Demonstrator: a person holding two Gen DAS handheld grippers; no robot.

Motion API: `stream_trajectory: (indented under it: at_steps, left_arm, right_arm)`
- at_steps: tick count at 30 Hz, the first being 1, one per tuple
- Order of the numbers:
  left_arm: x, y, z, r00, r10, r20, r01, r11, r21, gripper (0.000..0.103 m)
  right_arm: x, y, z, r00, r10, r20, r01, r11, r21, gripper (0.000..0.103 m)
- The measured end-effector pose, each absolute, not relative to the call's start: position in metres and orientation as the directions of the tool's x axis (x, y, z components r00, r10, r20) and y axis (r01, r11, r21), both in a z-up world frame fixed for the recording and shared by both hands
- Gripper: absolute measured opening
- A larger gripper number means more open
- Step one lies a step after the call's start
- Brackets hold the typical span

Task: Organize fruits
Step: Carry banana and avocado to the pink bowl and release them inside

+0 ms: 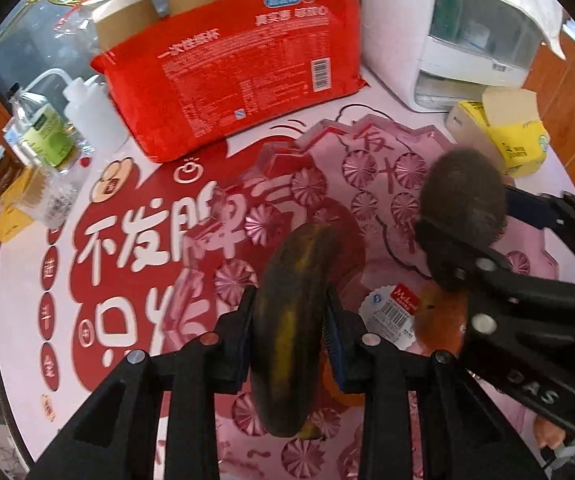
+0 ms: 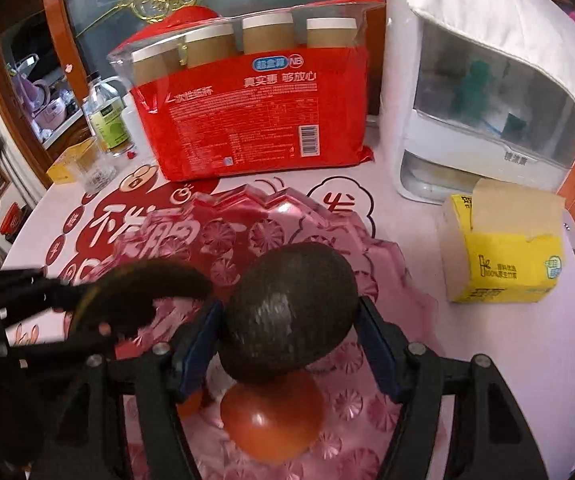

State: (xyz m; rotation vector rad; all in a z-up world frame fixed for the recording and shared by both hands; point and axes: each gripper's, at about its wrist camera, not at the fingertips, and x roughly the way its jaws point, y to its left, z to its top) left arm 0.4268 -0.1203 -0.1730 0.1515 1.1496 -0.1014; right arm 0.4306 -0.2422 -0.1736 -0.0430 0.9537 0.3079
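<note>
My left gripper [image 1: 289, 320] is shut on a blackened banana [image 1: 291, 320] and holds it above the pink transparent fruit tray [image 1: 367, 184]. My right gripper [image 2: 287, 320] is shut on a dark avocado [image 2: 291, 312], also above the tray [image 2: 271, 232]. In the left wrist view the avocado [image 1: 463, 196] and right gripper [image 1: 455, 252] show at the right. In the right wrist view the banana [image 2: 143, 292] and left gripper [image 2: 67, 308] show at the left. An orange-red fruit [image 2: 271, 420] lies in the tray under the avocado; it also shows in the left wrist view [image 1: 439, 320].
A red pack of paper cups [image 2: 255, 120] stands behind the tray. A white appliance [image 2: 467, 100] is at the back right, a yellow tissue box [image 2: 503, 256] at the right. Bottles [image 2: 107, 120] and a glass [image 2: 91, 176] stand at the back left. The tablecloth [image 2: 487, 360] is white with red print.
</note>
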Motion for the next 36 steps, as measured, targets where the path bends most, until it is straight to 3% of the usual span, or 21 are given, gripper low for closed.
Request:
stream_trajectory:
  at_steps: [3,7,8,15,26,36]
  left_arm:
    - [0.428,-0.123,-0.176,0.401,0.007,-0.916,0.163,0.983,0.079,0.038]
    - [0.423,-0.126,-0.172,0.433,0.04,-0.901,0.17,0.978,0.125,0.077]
    - [0.421,-0.125,-0.169,0.443,0.035,-0.896,0.167,0.978,0.121,0.079]
    - [0.405,-0.115,-0.148,0.439,-0.035,-0.898,0.142,0.989,0.031,0.082]
    - [0.347,-0.102,-0.101,0.469,-0.073,-0.88,0.134,0.991,-0.011,0.084]
    - [0.28,-0.071,-0.038,0.537,-0.115,-0.836,0.141,0.989,-0.046,0.087]
  right_arm:
    - [0.438,-0.242,-0.181,0.493,0.302,-0.816,-0.286,0.942,0.176,0.068]
    - [0.433,-0.234,-0.179,0.494,0.316,-0.81,-0.316,0.933,0.171,0.068]
    - [0.431,-0.231,-0.175,0.503,0.316,-0.805,-0.328,0.931,0.16,0.068]
    - [0.412,-0.24,-0.152,0.533,0.339,-0.775,-0.319,0.929,0.187,0.069]
    - [0.366,-0.262,-0.13,0.54,0.335,-0.772,-0.238,0.941,0.242,0.069]
    - [0.299,-0.259,-0.069,0.614,0.309,-0.726,-0.228,0.95,0.212,0.069]
